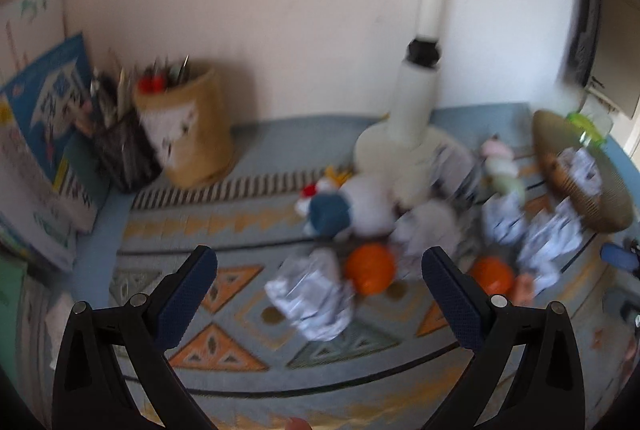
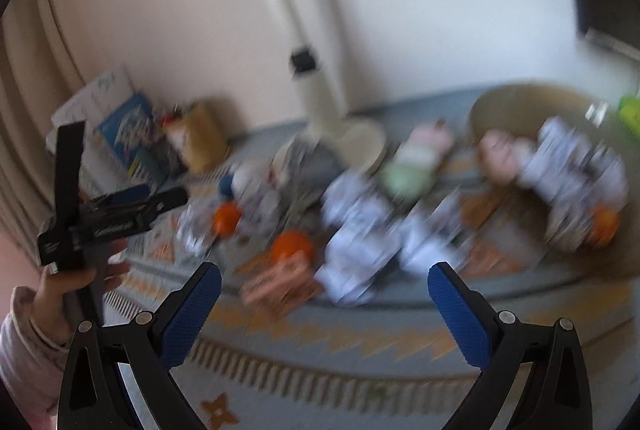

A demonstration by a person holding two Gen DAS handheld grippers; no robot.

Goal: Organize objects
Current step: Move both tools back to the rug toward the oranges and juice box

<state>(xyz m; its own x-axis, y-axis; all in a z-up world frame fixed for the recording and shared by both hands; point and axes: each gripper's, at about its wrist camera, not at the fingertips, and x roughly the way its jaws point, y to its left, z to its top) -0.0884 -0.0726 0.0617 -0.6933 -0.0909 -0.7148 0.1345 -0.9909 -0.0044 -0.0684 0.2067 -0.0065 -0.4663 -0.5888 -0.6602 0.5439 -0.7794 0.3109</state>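
Observation:
Both views are blurred by motion. My left gripper (image 1: 320, 262) is open above a patterned rug (image 1: 224, 334), with a crumpled paper ball (image 1: 312, 294) and an orange ball (image 1: 370, 268) between and beyond its fingers. A second orange ball (image 1: 492, 274), several more paper balls (image 1: 504, 220) and a white-and-blue soft toy (image 1: 348, 207) lie further back. My right gripper (image 2: 324, 280) is open too, above a pink box (image 2: 280, 284), an orange ball (image 2: 291, 245) and paper balls (image 2: 360, 250). A woven basket (image 2: 520, 101) at the right holds paper balls and an orange ball (image 2: 604, 224).
A white lamp stand (image 1: 408, 117) rises by the wall. A tan pen holder (image 1: 188, 125), a dark pen cup (image 1: 124, 153) and books (image 1: 44, 133) stand at the left. A hand holding the other gripper (image 2: 100, 222) shows at the left in the right wrist view.

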